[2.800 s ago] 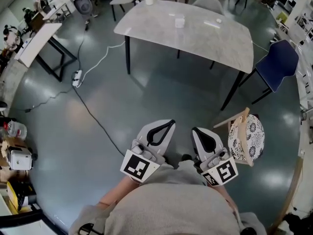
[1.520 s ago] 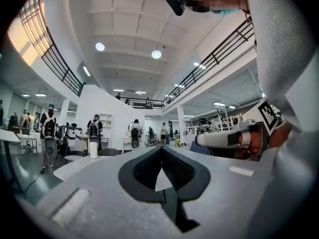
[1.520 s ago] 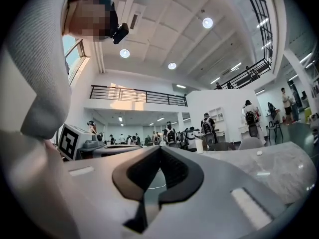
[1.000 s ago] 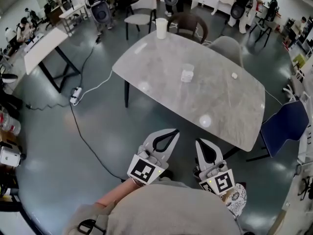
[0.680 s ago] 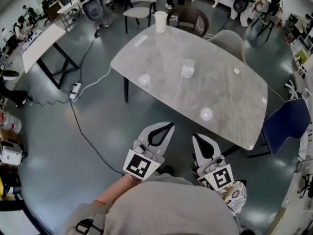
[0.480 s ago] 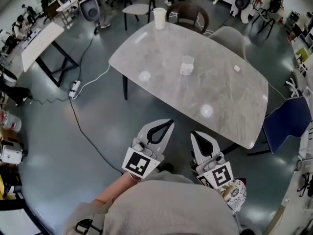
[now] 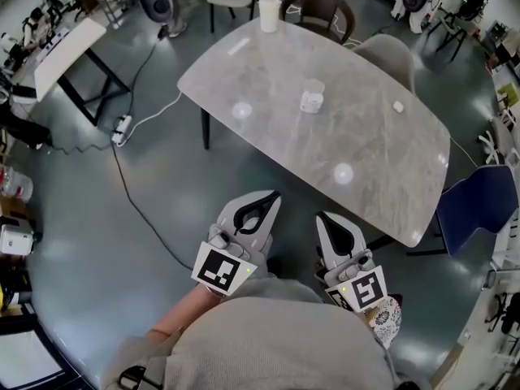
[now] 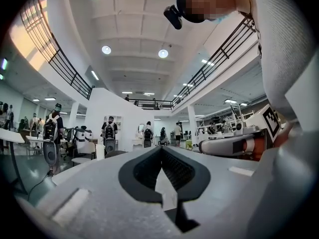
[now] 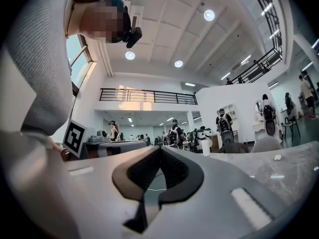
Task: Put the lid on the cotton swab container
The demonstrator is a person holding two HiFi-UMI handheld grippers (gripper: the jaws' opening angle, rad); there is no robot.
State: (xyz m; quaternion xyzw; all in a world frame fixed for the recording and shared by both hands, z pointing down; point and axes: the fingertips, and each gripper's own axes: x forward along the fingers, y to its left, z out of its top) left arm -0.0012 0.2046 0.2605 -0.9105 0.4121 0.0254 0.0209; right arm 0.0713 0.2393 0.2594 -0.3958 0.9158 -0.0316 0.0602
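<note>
Cotton swab container (image 7: pixel 312 97): stands upright near the middle of the grey marble-pattern table (image 7: pixel 382 157), apart from everything else on it. No gripper is touching it.

A small white object (image 7: pixel 398 106) lies on the tabletop to the container's right, well clear of it; its type cannot be confirmed at this size. A white cup (image 7: pixel 269 12) stands at the table's far edge.

Left gripper (image 7: pixel 272 195): jaws clenched tip to tip, nothing between them. It is held level over the floor, just in front of the person's torso and short of the table's near edge.

Right gripper (image 7: pixel 322 217): jaws likewise clenched and empty. It is beside the left gripper and closer to the table edge.

Surroundings: a blue chair (image 7: pixel 475 208) at the table's right end, a grey chair (image 7: pixel 388 54) on the far side, and a power strip (image 7: pixel 120 130) with its cable on the floor to the left.
</note>
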